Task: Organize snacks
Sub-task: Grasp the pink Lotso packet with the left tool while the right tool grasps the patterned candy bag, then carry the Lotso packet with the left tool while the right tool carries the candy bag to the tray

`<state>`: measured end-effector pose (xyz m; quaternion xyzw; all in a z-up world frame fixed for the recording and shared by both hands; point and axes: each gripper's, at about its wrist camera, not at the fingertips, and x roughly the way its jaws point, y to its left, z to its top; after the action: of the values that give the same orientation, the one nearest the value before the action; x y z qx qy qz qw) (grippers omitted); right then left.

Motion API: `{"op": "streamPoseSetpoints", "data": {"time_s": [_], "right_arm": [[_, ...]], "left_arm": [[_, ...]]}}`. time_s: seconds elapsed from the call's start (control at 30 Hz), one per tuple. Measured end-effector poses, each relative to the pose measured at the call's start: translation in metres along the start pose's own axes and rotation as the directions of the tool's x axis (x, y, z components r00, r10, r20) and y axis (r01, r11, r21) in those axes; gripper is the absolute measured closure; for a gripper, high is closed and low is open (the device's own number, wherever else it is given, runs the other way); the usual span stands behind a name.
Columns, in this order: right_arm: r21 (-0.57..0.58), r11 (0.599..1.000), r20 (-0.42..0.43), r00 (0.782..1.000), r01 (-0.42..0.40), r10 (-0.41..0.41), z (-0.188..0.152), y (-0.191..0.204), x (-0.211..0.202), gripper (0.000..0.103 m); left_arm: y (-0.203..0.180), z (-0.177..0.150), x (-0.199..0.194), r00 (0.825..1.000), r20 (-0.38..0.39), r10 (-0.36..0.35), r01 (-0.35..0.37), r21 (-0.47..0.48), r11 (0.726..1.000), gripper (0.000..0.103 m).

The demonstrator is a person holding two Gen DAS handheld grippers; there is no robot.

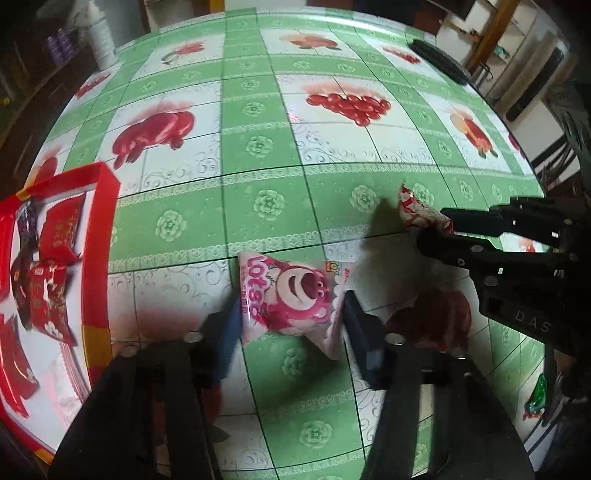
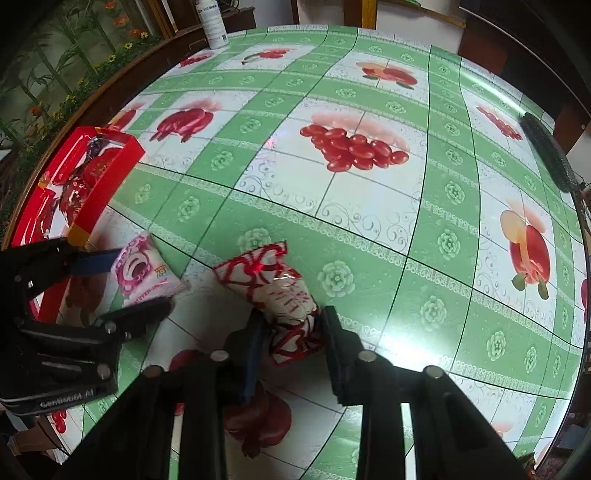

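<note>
My left gripper (image 1: 290, 314) is shut on a pink Lotso bear snack packet (image 1: 291, 295), its fingers pressing both sides; the packet is at the table surface. It also shows in the right wrist view (image 2: 142, 271). My right gripper (image 2: 291, 332) is shut on a red-and-white wrapped snack (image 2: 280, 291), which also shows in the left wrist view (image 1: 417, 212). A red tray (image 1: 99, 236) with several red snack packets (image 1: 48, 299) sits at the left; it also shows in the right wrist view (image 2: 110, 177).
The table has a green and white fruit-print cloth (image 1: 258, 147). A dark oblong object (image 1: 439, 59) lies near the far right edge. A white bottle (image 2: 212, 22) stands at the far edge. A green wrapper (image 1: 537, 395) lies at the right.
</note>
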<state>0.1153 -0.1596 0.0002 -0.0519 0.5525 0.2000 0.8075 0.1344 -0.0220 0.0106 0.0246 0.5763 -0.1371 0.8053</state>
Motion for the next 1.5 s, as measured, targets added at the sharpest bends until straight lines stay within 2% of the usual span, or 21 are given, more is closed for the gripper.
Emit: {"op": "streamPoseSetpoints", "data": {"time_s": [0.23, 0.57, 0.97, 1.5], "right_arm": [[0.02, 0.999, 0.016, 0.999, -0.036, 0.036, -0.004, 0.002, -0.003, 0.075], [0.038, 0.996, 0.056, 0.996, -0.075, 0.072, -0.013, 0.01, -0.017, 0.078], [0.049, 0.992, 0.073, 0.991, -0.116, 0.112, -0.023, 0.025, -0.026, 0.078], [0.028, 0.991, 0.085, 0.988, -0.132, 0.129, -0.029, 0.045, -0.033, 0.078]], "left_arm": [[0.014, -0.008, -0.007, 0.998, 0.012, -0.068, 0.069, -0.081, 0.994, 0.059], [0.02, -0.025, -0.034, 0.992, 0.058, -0.109, 0.116, -0.132, 0.984, 0.059], [0.022, -0.036, -0.061, 0.994, 0.092, -0.06, 0.072, -0.128, 0.989, 0.059], [0.028, -0.048, -0.074, 0.994, 0.104, -0.044, 0.058, -0.14, 0.988, 0.059]]}}
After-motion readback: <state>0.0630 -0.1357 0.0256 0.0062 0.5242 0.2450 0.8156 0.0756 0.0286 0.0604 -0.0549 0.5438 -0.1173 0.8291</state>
